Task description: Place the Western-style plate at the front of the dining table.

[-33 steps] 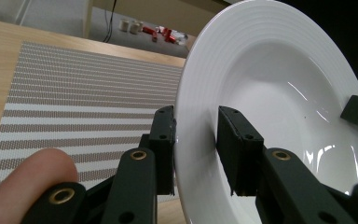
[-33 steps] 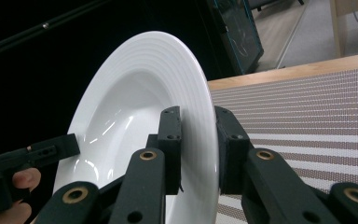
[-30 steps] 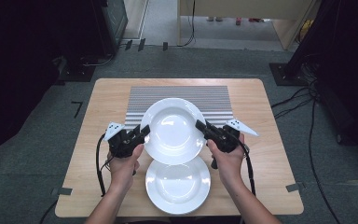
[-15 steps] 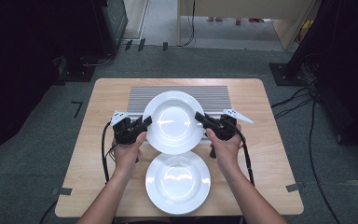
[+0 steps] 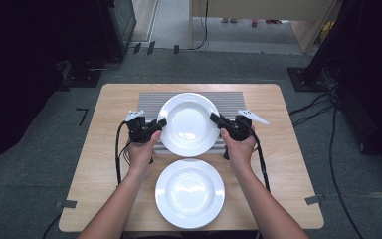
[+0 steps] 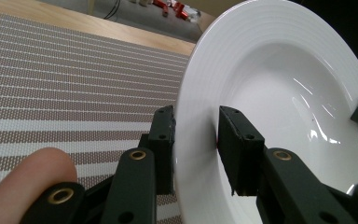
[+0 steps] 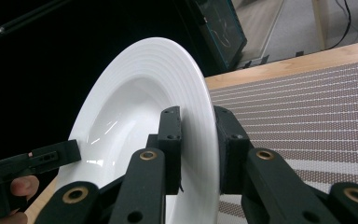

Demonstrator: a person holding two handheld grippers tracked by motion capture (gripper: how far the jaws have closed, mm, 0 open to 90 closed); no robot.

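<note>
A white deep plate hangs above the striped placemat, carried by both grippers. My left gripper is shut on its left rim, and my right gripper is shut on its right rim. In the left gripper view the plate's rim stands between the two black jaws of the left gripper. The right gripper view shows the same plate clamped at its rim by the right gripper. A second white plate lies flat on the table near the front edge.
The wooden table has bare wood left and right of the placemat. Cables trail from both grippers toward the person's arms. Dark equipment and floor cables surround the table.
Both grippers have carried the plate away from the person, from above the near plate to over the placemat. The near plate has stayed where it was.
</note>
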